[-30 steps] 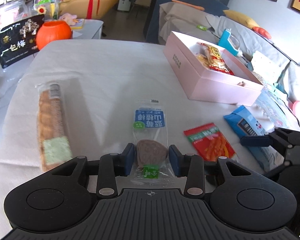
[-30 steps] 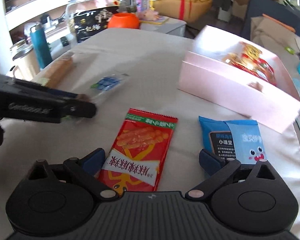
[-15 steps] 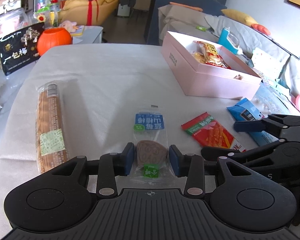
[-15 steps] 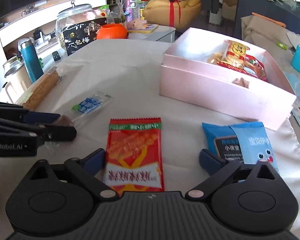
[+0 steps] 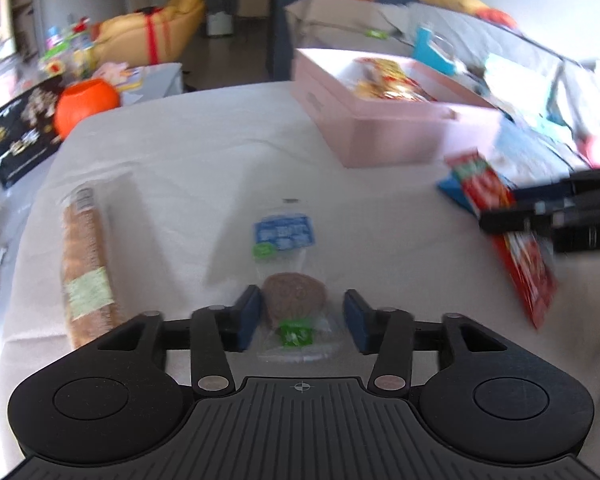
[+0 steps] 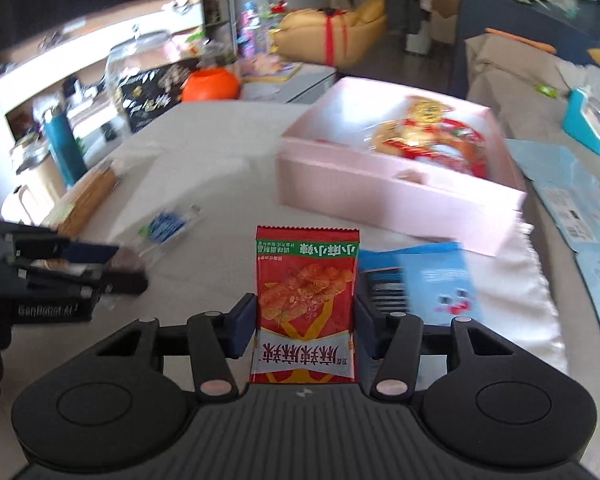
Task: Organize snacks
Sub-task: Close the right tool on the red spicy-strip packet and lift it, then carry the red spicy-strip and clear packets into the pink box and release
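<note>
**Two snack packets held near the pink box**

The right hand-held gripper point(image 6: 305, 322) is clamped on the red snack packet point(image 6: 306, 300), lifted in front of the pink box point(image 6: 396, 196). A blue packet point(image 6: 436, 280) lies between them on the desk point(image 5: 188, 168). The left hand-held gripper point(image 5: 302, 316) grips the clear cookie packet point(image 5: 294, 292), well left of the box; a long bread pack point(image 5: 86, 264) lies farther left.

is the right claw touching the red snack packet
Touching: the right wrist view shows the right claw closed on the red snack packet, both pads against its edges.

Red snack packet point(image 6: 306, 304) with green top band, pink box point(image 6: 396, 200), orange pumpkin point(image 5: 86, 104), blue-labelled clear wrapper point(image 5: 286, 236)
</note>
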Motion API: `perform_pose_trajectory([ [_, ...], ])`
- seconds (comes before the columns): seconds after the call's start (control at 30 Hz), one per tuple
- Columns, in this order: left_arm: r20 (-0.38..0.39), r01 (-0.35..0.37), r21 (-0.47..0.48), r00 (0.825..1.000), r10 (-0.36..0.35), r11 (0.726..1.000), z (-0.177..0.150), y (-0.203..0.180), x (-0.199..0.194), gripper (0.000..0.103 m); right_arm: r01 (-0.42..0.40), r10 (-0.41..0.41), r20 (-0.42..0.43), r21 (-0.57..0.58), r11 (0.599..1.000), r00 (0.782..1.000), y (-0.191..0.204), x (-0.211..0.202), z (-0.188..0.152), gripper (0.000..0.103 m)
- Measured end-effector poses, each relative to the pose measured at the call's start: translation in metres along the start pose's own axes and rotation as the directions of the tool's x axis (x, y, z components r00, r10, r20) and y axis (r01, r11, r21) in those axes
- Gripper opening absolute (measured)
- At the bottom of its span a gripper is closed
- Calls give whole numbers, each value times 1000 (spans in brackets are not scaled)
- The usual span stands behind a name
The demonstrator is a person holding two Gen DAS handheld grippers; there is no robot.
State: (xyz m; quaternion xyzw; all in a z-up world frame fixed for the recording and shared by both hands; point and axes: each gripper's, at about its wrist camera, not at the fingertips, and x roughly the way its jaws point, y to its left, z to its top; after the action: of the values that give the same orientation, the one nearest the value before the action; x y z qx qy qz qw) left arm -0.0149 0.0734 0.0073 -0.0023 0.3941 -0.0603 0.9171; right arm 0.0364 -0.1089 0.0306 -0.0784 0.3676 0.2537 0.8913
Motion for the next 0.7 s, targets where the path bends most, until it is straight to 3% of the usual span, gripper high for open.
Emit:
perform_pose_trajectory([
  [0.2, -5, 92, -17, 996, -92, 996, 3, -14, 4, 62, 5, -7, 23, 57, 998, 1000, -26, -13, -4, 52],
  [0.33, 4, 59, -5, 998, -59, 998, 6, -23, 11, 62, -14, 13, 5, 83, 996, 1000, -28, -3, -8, 52],
  [0.57, 11, 33, 38, 999, -33, 999, 4, -30, 13, 62, -61, 61, -15, 0, 998, 998, -3, 4, -19, 65],
  [0.7, 11, 35, 32, 999, -35, 999, 5, -27, 13, 62, -24, 23, -41, -16, 1000, 999, 0, 6, -31, 65],
])
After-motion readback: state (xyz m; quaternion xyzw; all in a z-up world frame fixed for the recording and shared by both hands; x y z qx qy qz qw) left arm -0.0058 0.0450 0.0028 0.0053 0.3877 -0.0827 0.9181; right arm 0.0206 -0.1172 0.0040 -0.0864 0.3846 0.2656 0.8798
